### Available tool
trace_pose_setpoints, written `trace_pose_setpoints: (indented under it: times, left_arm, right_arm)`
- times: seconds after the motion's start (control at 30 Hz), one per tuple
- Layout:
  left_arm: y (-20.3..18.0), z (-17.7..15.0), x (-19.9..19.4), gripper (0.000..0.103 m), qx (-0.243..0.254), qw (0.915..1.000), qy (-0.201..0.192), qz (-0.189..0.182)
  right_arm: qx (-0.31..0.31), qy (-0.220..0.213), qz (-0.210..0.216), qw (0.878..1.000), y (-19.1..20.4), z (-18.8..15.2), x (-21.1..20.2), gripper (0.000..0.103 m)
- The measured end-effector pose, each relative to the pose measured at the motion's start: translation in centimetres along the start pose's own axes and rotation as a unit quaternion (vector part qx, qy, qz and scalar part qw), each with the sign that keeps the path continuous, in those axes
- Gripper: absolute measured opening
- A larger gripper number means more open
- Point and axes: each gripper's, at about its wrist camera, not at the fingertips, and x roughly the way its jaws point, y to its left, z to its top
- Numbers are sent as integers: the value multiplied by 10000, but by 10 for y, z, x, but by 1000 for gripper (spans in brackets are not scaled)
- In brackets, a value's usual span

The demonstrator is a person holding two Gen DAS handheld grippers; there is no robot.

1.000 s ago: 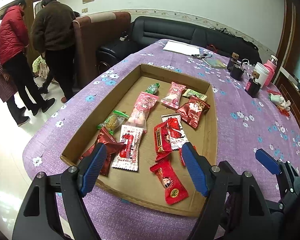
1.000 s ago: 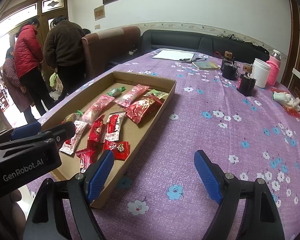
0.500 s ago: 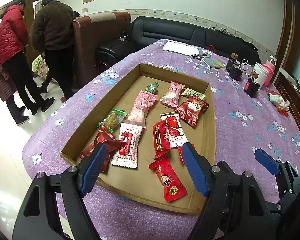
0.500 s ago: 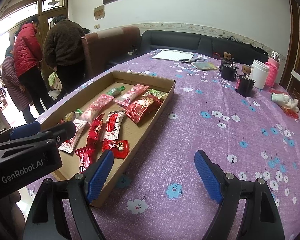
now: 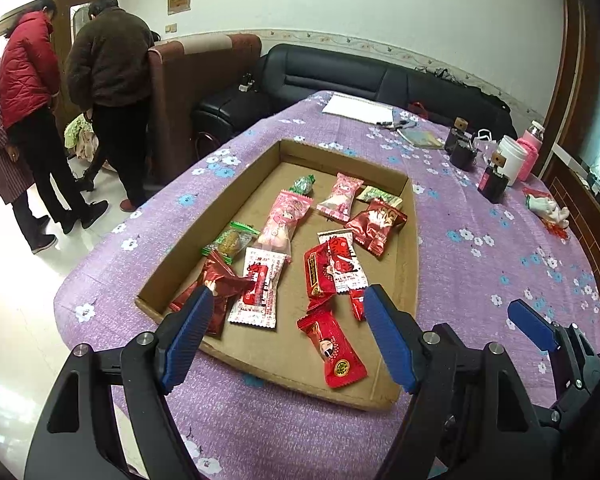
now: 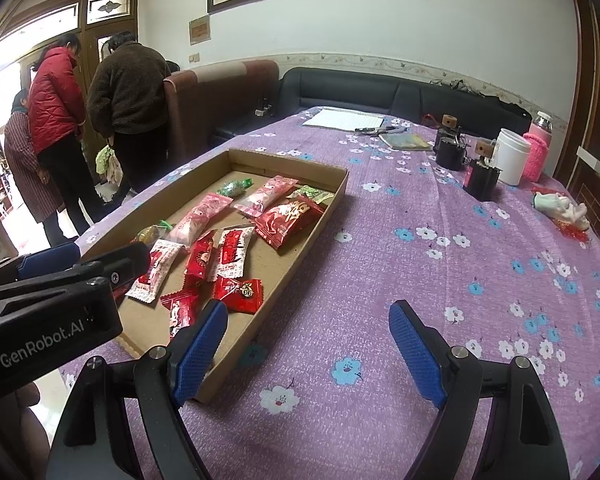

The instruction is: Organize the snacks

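A shallow cardboard tray lies on the purple flowered tablecloth and holds several wrapped snacks: red packets, pink packets, white-and-red packets and green ones. My left gripper is open and empty, hovering above the tray's near edge. My right gripper is open and empty over bare tablecloth right of the tray. The left gripper's body shows at the left of the right wrist view.
At the table's far right stand a white cup, a pink bottle and dark small jars. Papers lie at the far end. A sofa and three standing people are beyond the table's left edge.
Both grippers have drawn back and risen slightly, so the tray looks a little farther away. Both stay open and empty. The snacks have not moved.
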Motion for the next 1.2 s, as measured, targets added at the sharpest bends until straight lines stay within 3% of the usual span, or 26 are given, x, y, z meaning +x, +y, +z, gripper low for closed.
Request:
trace_pose_setpoints:
  times: [0.47, 0.63, 0.8, 0.87, 1.07, 1.2]
  left_arm:
    - [14, -3, -39, 78, -158, 9974, -693, 137]
    - [19, -4, -57, 78, -268, 9914, -1212, 421]
    - [32, -9, -84, 103, -659, 9748, -2014, 691]
    - [40, -11, -89, 103, -889, 9696, -2185, 647]
    - [44, -3, -67, 103, -772, 9844, -1513, 451]
    - [43, -4, -54, 103, -668, 9893, -1245, 372]
  right_arm:
    - [-212, -322, -44, 9992, 16, -1, -29, 87]
    - [-239, -464, -47, 9986, 19, -1, -36, 87]
    - [-163, -626, -22, 9979, 16, 2, -43, 87]
    - [-180, -648, -22, 9977, 15, 4, -43, 87]
    - [-291, -646, 37, 9975, 20, 4, -42, 87]
    - [-410, -636, 51, 9971, 27, 4, -40, 87]
